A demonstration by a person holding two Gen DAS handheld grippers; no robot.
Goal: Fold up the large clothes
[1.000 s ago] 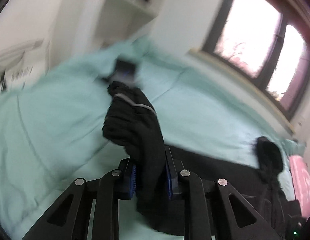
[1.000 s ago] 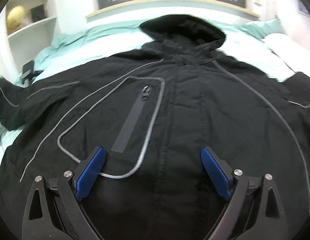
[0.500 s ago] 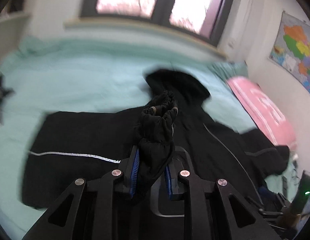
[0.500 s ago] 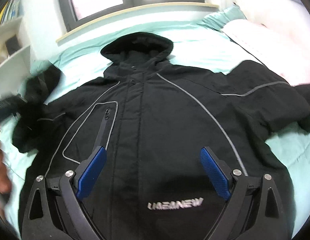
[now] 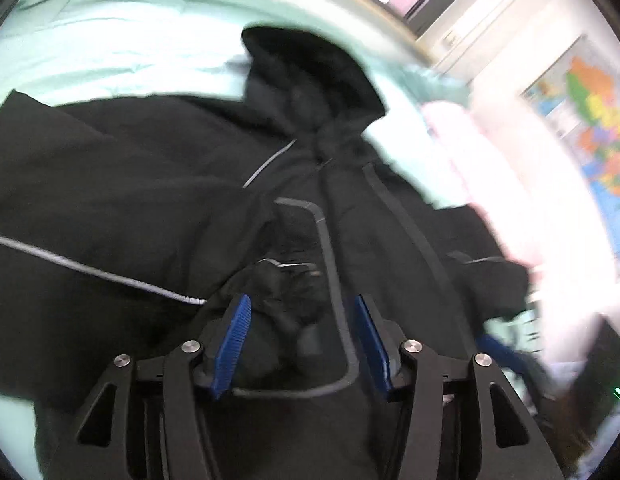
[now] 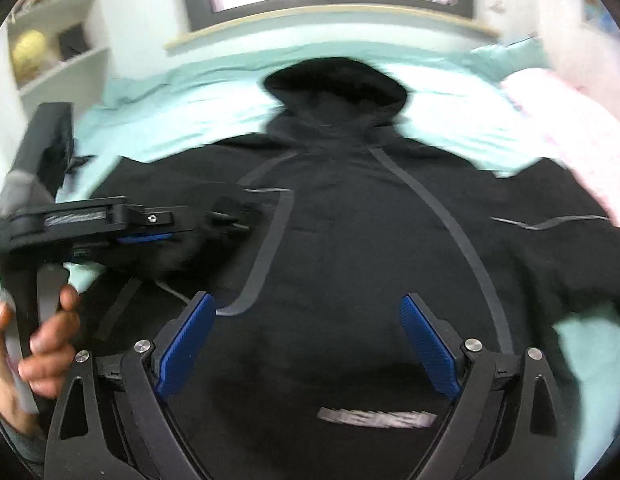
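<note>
Bed (image 6: pixel 214 96), mint-sheeted, carrying everything. Black hooded jacket (image 6: pixel 349 248) spread front-up across it, hood to the far side under the window, flat so folds can land square. Left sleeve (image 5: pixel 122 208) drawn inward over the chest, likely the first fold. Cuff (image 5: pixel 282 280) lying bunched on the jacket front between the spread blue pads (image 5: pixel 234 340) of the left hand-held gripper (image 5: pixel 302 340), apparently released, touching neither. Right hand-held gripper (image 6: pixel 306 344) hovering wide open above the near hem, holding nothing, probably waiting for the right sleeve.
</note>
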